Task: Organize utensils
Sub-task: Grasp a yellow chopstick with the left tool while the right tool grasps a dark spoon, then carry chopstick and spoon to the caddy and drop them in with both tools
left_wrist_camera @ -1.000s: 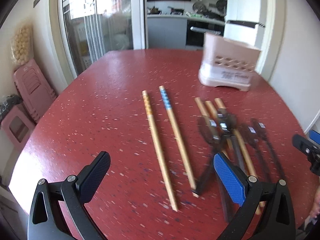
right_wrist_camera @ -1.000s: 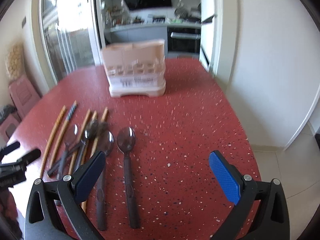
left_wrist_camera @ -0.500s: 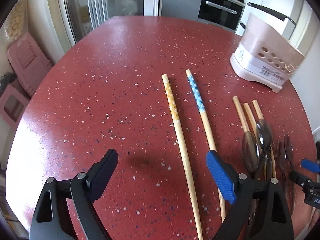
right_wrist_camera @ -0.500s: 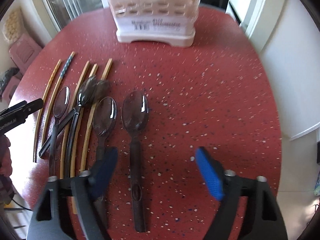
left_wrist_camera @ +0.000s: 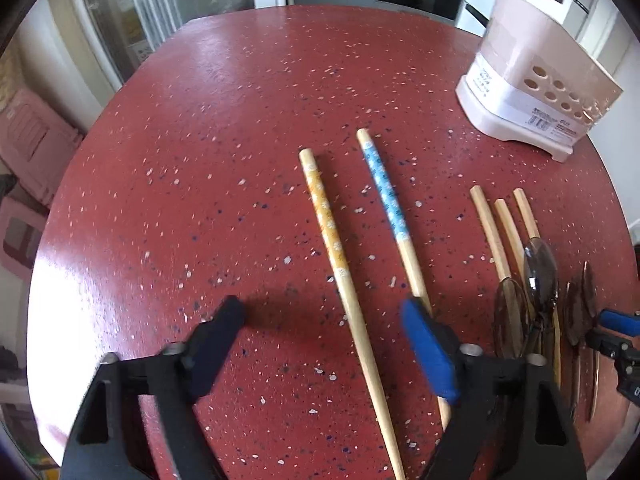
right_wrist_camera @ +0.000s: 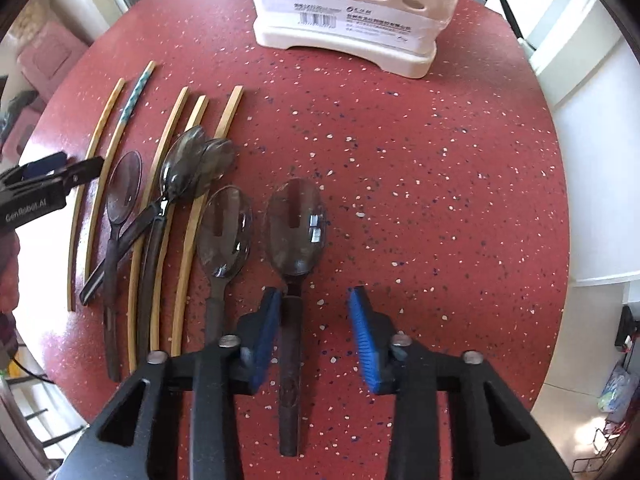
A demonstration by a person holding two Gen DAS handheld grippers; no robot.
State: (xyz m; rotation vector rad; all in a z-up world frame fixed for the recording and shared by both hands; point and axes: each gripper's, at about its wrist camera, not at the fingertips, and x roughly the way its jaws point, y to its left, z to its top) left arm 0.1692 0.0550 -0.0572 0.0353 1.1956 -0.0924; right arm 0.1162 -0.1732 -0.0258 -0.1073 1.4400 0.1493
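Several wooden chopsticks and dark translucent spoons lie on a red speckled table point(left_wrist_camera: 224, 128). My left gripper point(left_wrist_camera: 324, 344) is open, low over the table, straddling the yellow-patterned chopstick point(left_wrist_camera: 340, 264); the blue-patterned chopstick point(left_wrist_camera: 394, 224) runs under its right finger. My right gripper point(right_wrist_camera: 314, 336) is open and straddles the handle of the rightmost spoon point(right_wrist_camera: 295, 224), with the handle close to the left finger. A pink utensil holder point(right_wrist_camera: 348, 8) stands at the table's far side, also in the left wrist view point(left_wrist_camera: 536, 76).
Three plain chopsticks point(right_wrist_camera: 176, 184) lie under crossed spoons point(right_wrist_camera: 192, 172) between the two grippers. Another spoon point(right_wrist_camera: 226, 228) lies just left of the right gripper. Pink stools point(left_wrist_camera: 28, 152) stand beyond the table's left edge. A white wall is on the right.
Both grippers have come down and forward toward the table. The right gripper's jaws have narrowed around the rightmost spoon's handle. The left now straddles the yellow-patterned chopstick.
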